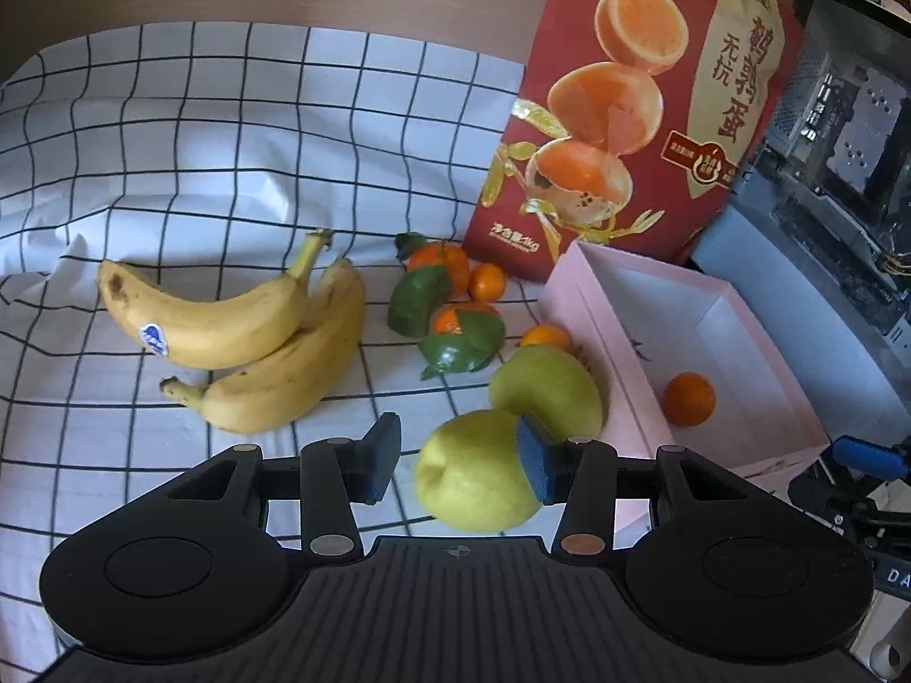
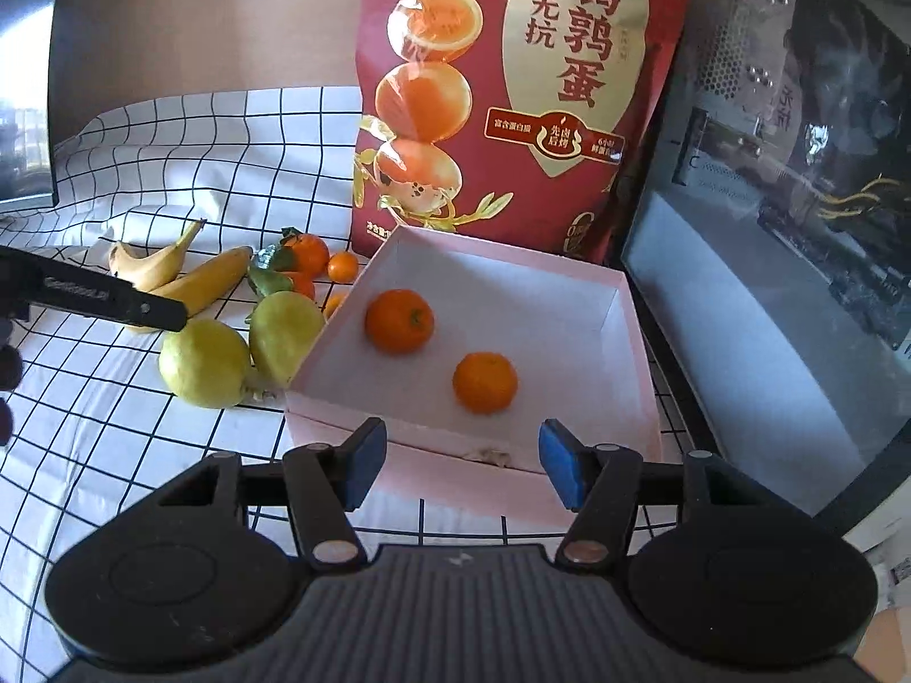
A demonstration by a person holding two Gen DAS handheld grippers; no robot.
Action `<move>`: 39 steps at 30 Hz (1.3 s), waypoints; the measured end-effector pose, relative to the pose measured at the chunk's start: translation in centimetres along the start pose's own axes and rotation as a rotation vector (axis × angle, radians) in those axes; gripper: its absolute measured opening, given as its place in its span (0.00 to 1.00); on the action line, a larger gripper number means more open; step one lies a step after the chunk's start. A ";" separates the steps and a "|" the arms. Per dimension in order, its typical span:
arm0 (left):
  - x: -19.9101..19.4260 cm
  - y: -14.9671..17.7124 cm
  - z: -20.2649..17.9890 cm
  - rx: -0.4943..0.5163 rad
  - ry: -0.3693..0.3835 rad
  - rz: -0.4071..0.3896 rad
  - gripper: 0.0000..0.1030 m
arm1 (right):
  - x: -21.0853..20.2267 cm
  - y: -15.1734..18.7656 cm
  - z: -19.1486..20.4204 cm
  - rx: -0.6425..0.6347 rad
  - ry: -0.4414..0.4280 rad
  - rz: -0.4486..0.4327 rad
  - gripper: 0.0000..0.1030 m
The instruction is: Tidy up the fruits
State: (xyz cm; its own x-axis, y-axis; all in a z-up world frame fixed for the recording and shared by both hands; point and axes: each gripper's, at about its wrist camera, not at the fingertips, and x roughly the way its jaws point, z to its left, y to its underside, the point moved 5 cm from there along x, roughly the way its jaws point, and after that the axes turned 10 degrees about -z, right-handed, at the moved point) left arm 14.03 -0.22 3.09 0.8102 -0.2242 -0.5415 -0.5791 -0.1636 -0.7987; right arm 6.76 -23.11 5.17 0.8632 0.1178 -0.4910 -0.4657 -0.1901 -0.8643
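My left gripper (image 1: 458, 464) is open around a yellow-green pear (image 1: 475, 472) on the checked cloth; its right pad touches the pear, the left pad stands apart. A second pear (image 1: 549, 387) lies just behind it, against the pink box (image 1: 620, 353). Two bananas (image 1: 239, 336) lie to the left. Small oranges with green leaves (image 1: 450, 307) lie behind. My right gripper (image 2: 461, 464) is open and empty at the near rim of the pink box (image 2: 398, 467), which holds two oranges (image 2: 398, 321) (image 2: 485, 382). The pears (image 2: 205, 364) and the left gripper (image 2: 114, 301) show at left.
A red snack bag (image 2: 512, 97) stands behind the box. A computer case (image 2: 786, 239) stands close on the right. The checked cloth (image 1: 171, 171) covers the table and rises at the back.
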 end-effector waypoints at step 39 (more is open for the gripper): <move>2.9 0.8 -1.7 0.100 0.007 0.018 0.53 | 0.9 4.2 0.3 0.122 -0.099 0.093 0.58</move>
State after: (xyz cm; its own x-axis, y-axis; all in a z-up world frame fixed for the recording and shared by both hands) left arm 15.74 -2.66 1.29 0.7988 -0.2334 -0.5545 -0.5815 -0.0626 -0.8112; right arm 5.52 -23.52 1.06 0.7946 0.2013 -0.5728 -0.5683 -0.0854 -0.8184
